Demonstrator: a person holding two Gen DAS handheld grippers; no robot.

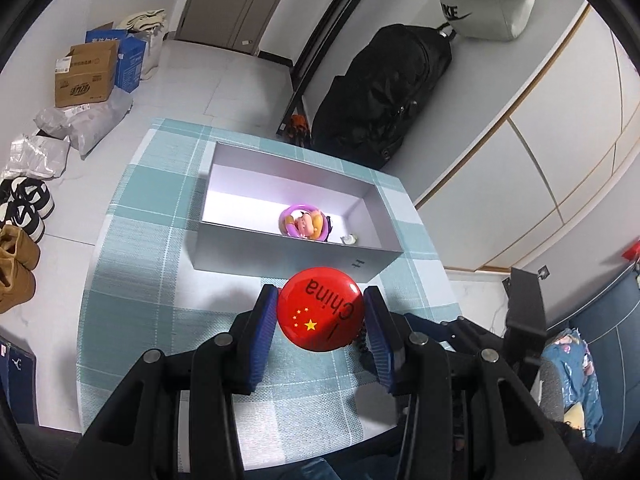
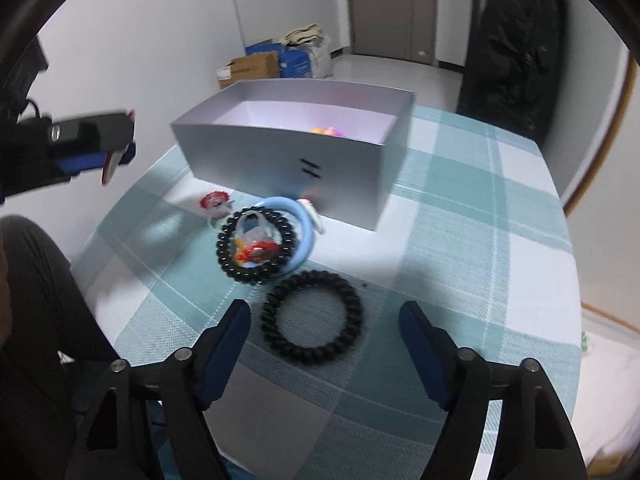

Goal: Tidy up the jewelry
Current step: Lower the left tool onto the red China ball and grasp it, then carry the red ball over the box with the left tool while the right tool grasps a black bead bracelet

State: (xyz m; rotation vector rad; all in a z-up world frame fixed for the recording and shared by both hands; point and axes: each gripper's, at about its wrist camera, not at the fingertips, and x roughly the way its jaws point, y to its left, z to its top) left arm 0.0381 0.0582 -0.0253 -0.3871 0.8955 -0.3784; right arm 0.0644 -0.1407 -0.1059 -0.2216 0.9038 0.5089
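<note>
My left gripper (image 1: 320, 308) is shut on a round red badge (image 1: 320, 308) with yellow stars and the word China, held just in front of the grey open box (image 1: 296, 258). A purple ring with a cartoon figure (image 1: 304, 222) lies inside the box. In the right wrist view my right gripper (image 2: 324, 316) is open above the table, its fingers either side of a black coiled hair tie (image 2: 312, 318). A second black coiled tie (image 2: 256, 246) lies over a blue ring with a charm (image 2: 306, 232). A small red-and-white charm (image 2: 216, 204) lies left of them. The left gripper (image 2: 116, 156) shows at the left with the badge edge-on.
The table has a teal and white checked cloth (image 2: 480, 240). On the floor beyond stand cardboard boxes (image 1: 84, 76), bags (image 1: 80, 124) and shoes (image 1: 20, 240). A black suitcase (image 1: 380, 92) stands behind the table by the white cabinets.
</note>
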